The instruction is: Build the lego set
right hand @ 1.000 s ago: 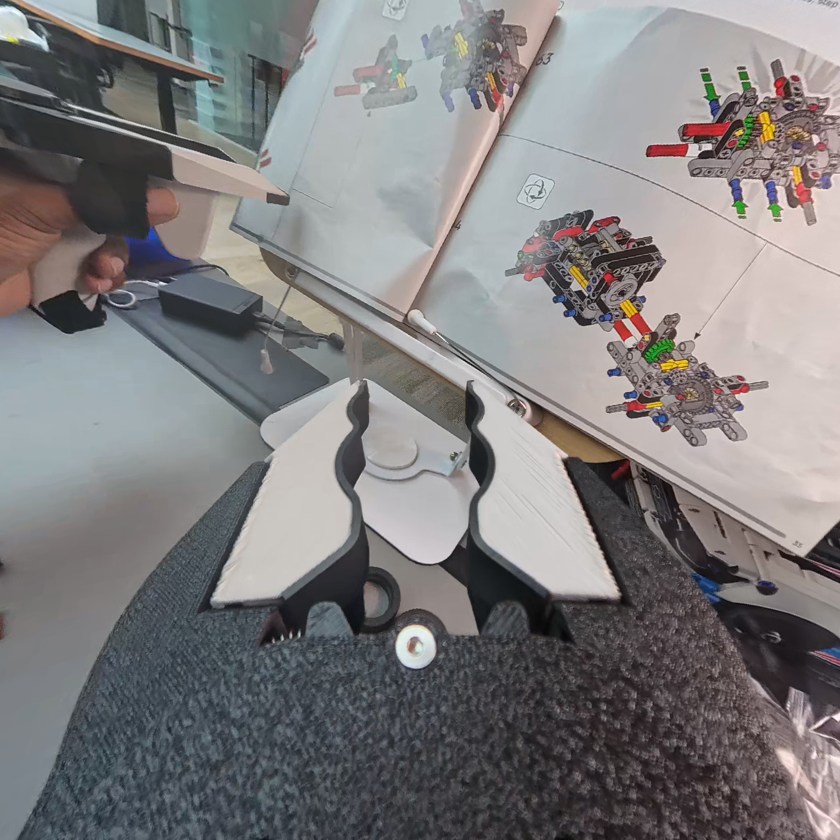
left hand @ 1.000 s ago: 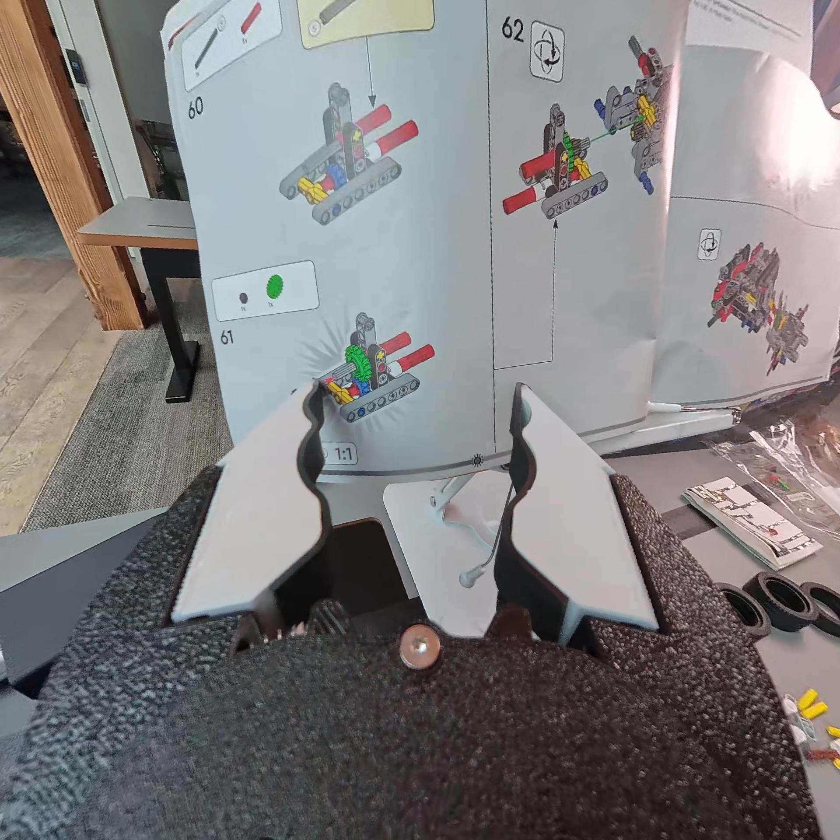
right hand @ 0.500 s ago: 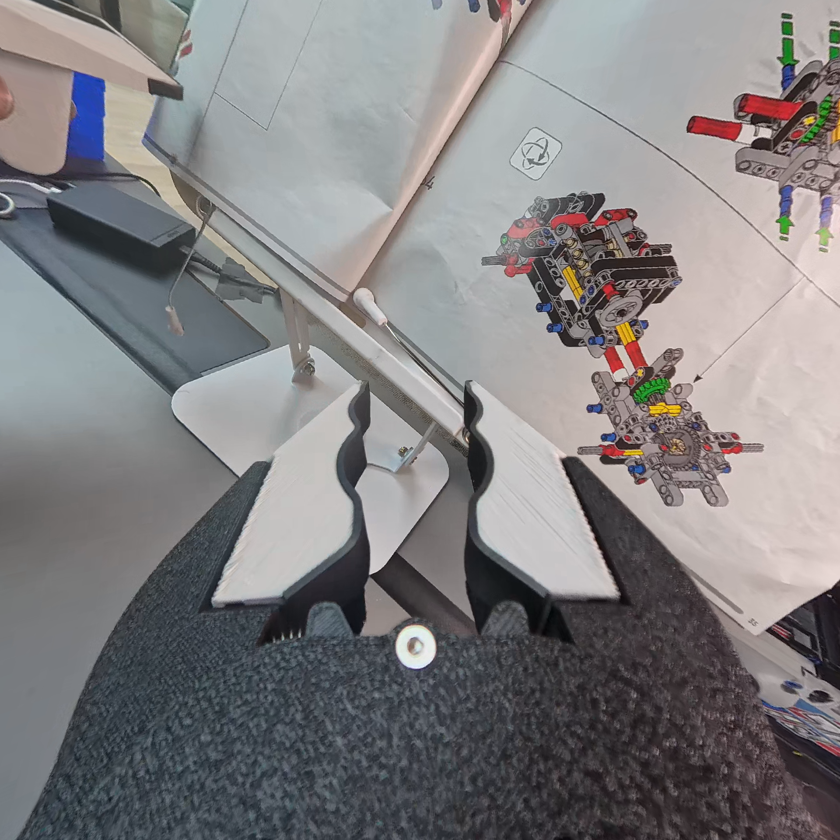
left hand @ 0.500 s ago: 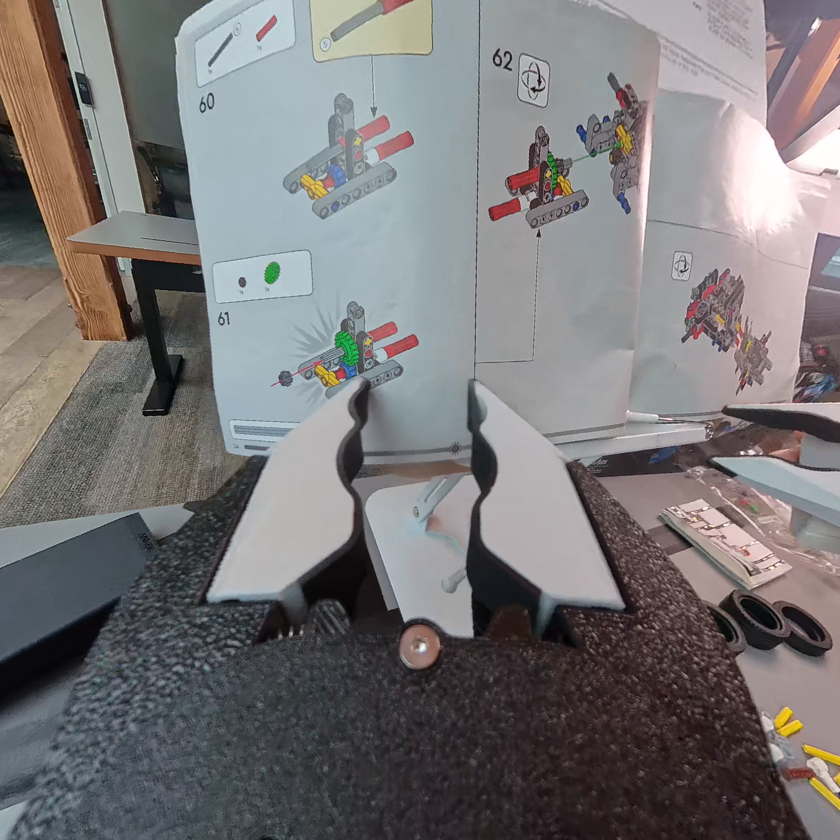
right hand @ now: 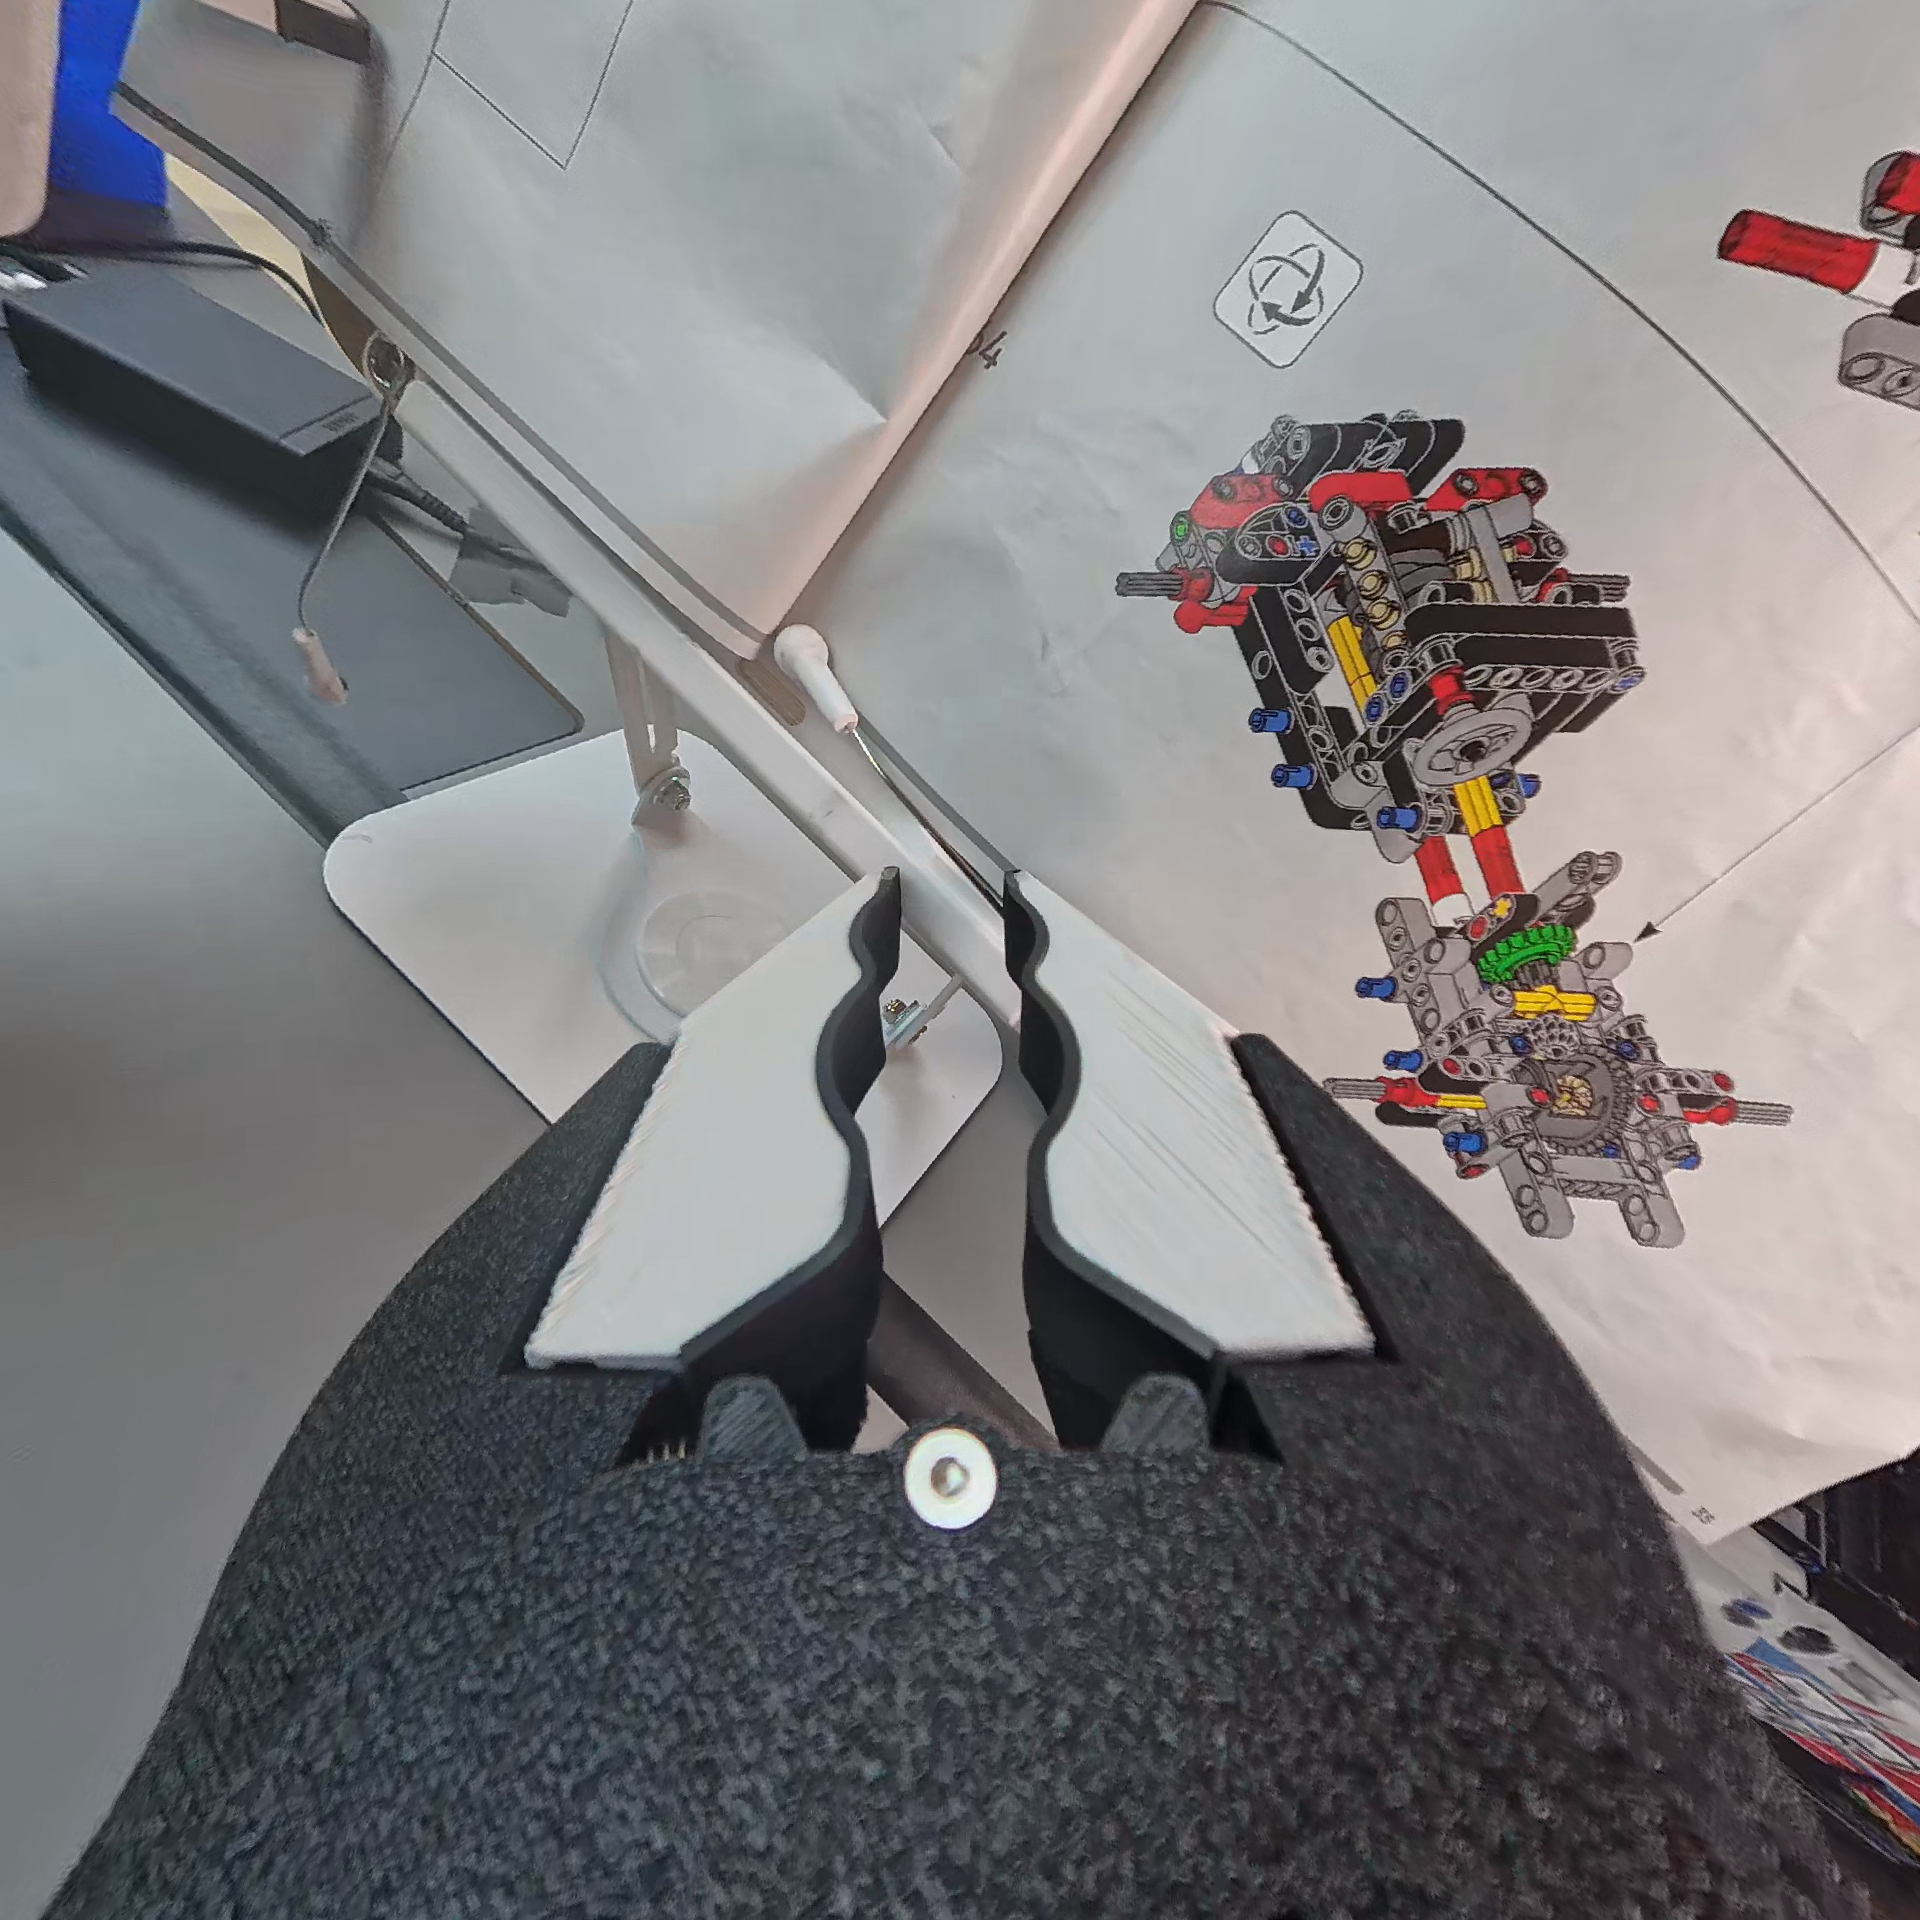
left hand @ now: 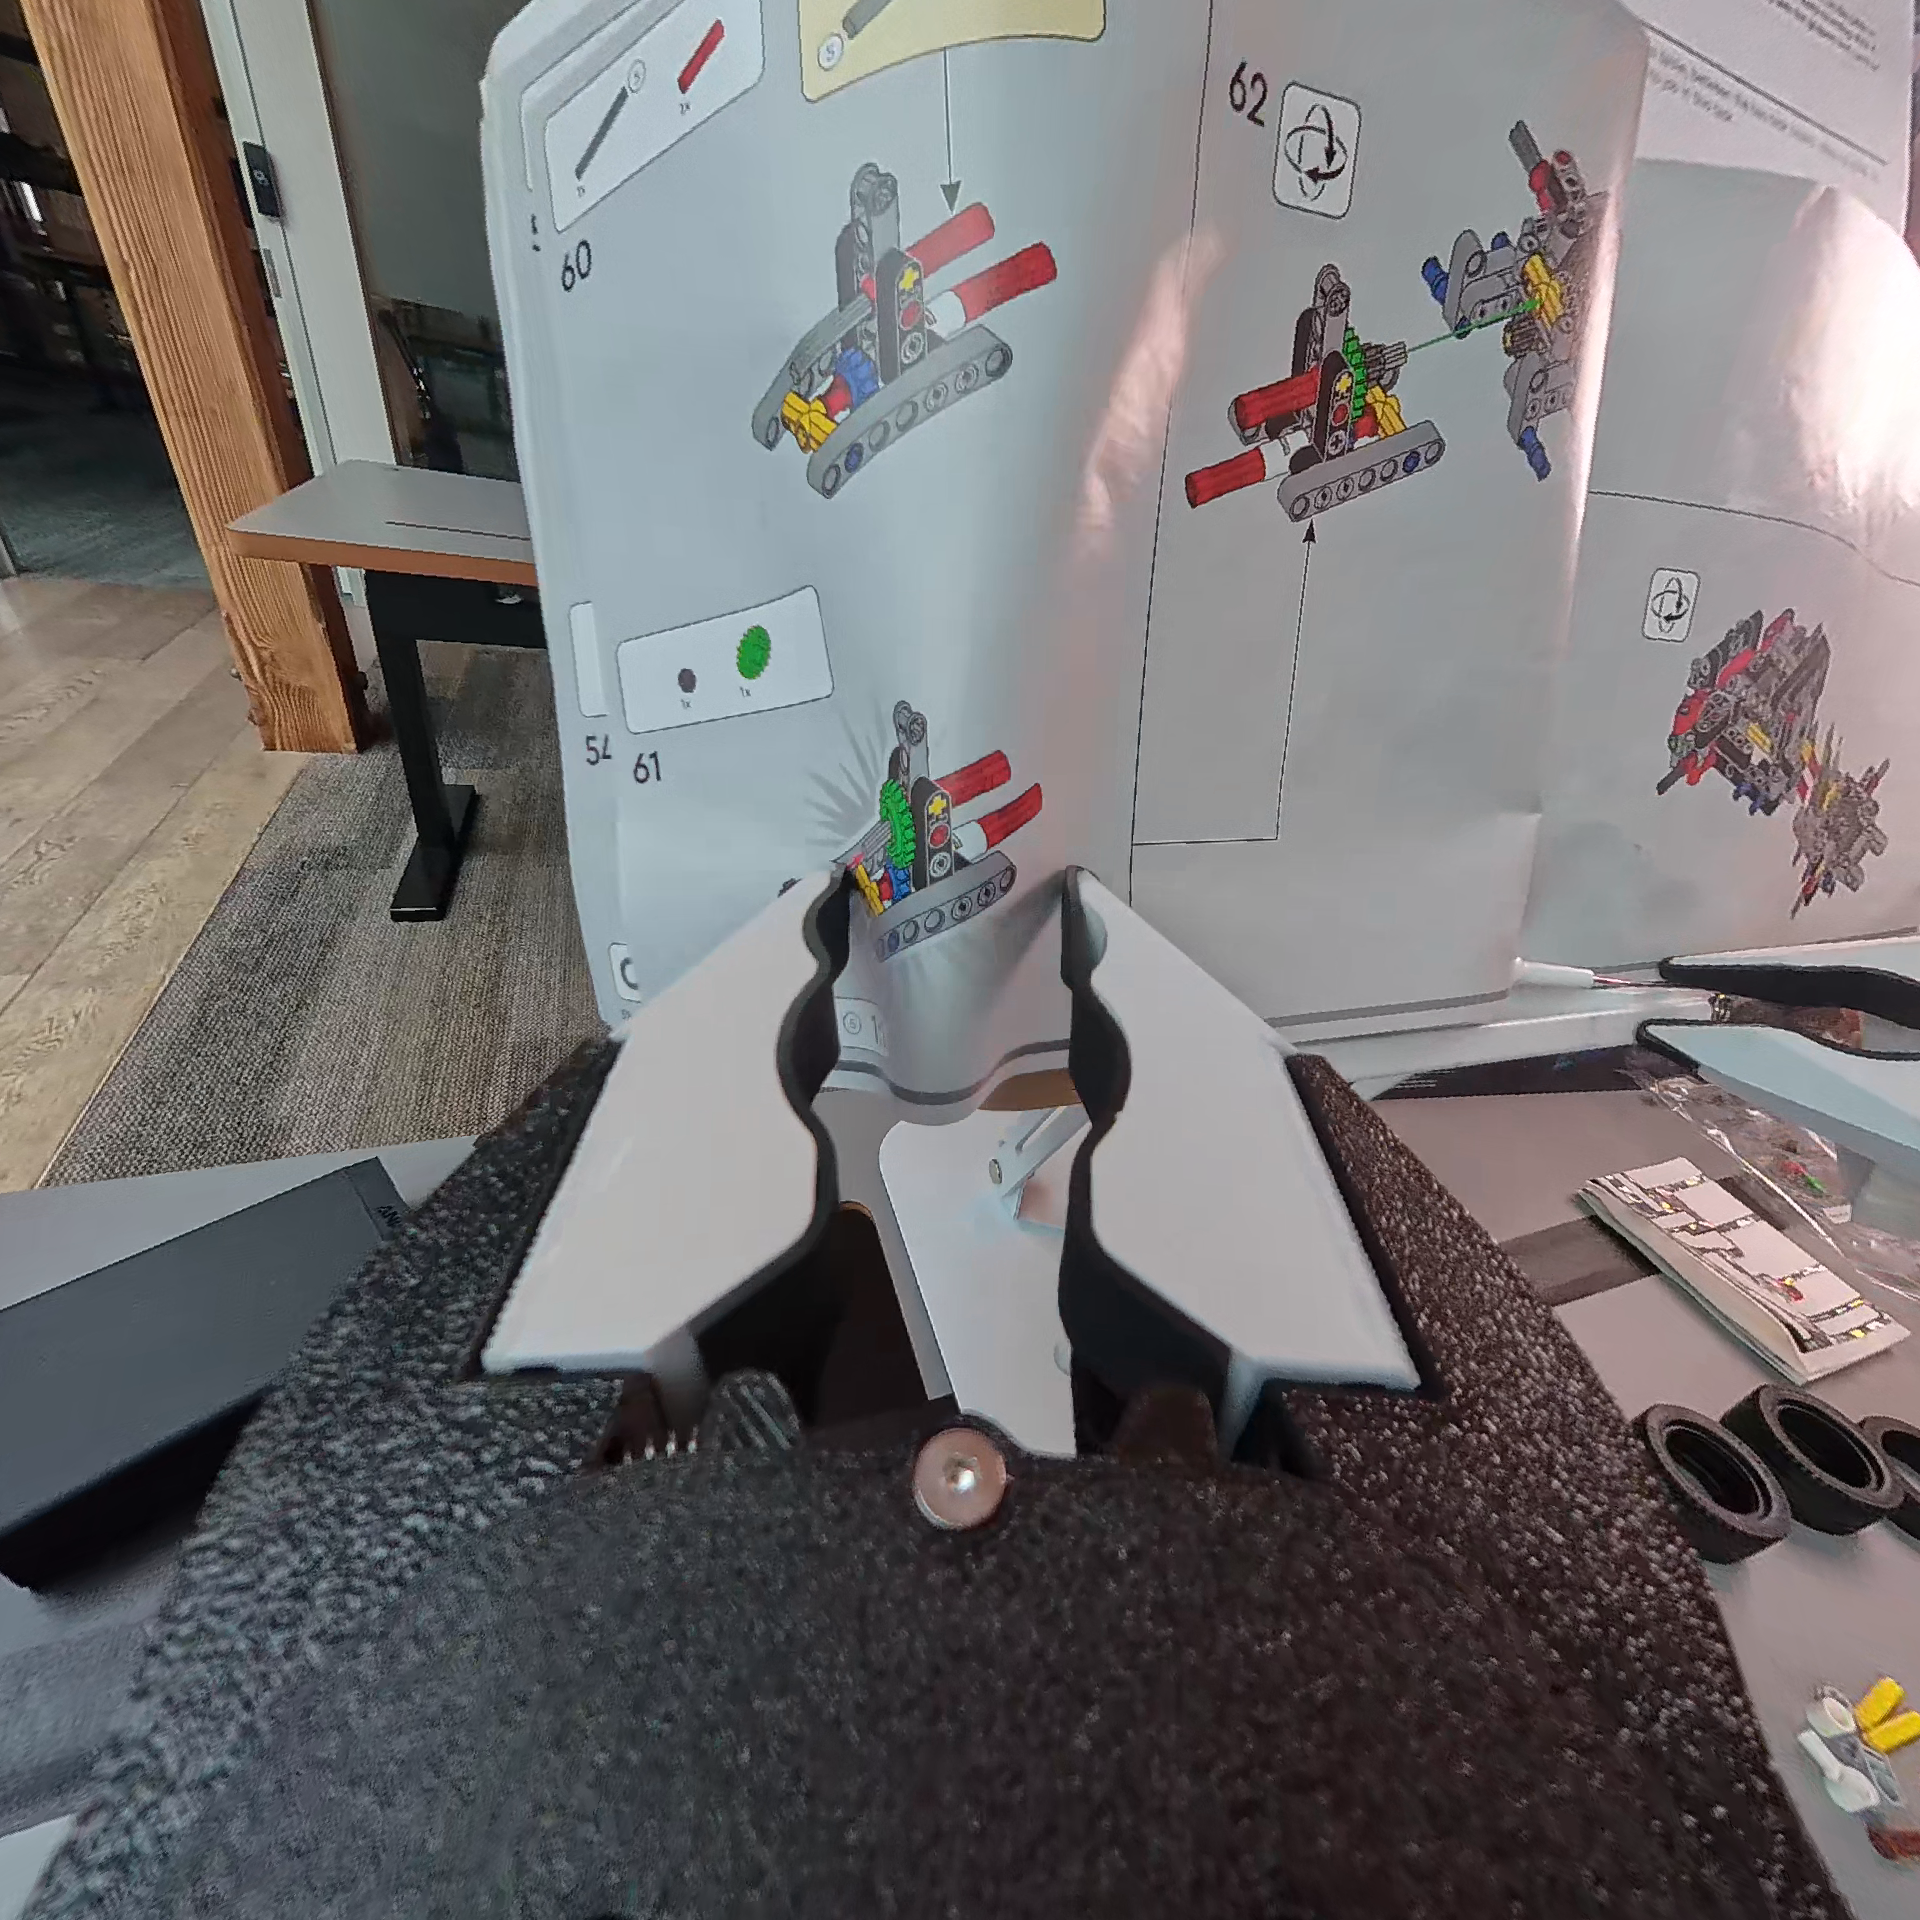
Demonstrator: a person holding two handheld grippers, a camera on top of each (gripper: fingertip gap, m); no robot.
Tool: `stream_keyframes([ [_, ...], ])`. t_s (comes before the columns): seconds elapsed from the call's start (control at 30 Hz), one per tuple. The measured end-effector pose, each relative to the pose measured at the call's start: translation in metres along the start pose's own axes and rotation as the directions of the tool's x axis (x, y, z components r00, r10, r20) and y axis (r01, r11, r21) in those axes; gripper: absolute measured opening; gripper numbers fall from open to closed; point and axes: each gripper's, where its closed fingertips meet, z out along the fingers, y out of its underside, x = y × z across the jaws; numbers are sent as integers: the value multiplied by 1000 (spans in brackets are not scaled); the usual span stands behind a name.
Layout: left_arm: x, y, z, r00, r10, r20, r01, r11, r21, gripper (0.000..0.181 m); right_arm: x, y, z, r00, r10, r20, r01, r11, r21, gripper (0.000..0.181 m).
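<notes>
I hold both grippers, left [left hand: 951, 904] and right [right hand: 951, 883], part-open and empty before the propped white paper instruction booklet [left hand: 1039, 520]; I confirm the pictured step before selecting parts.

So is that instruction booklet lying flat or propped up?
Propped up and spread open. The instruction booklet stands nearly upright on a white stand, with its pages facing the left gripper.

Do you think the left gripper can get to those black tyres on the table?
Probably yes. The left gripper is open and holds nothing, and the black tyres lie in the open on the grey table to its right, with nothing on top of them. Only the folded sheet lies nearby, farther back.
</notes>
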Motion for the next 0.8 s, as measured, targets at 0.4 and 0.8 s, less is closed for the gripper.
stream_keyframes([
  [0.4, 17, -11, -17, 999, 46, -12, -45, 997, 60, 30, 0, 1, 0, 1000, -25, 7, 25, 999, -24, 18],
  [0.8, 80, -28, -48, 983, 141, -114, -119, 977, 177, 30, -45, -60, -12, 995, -45, 93, 29, 985, 170, 41],
])
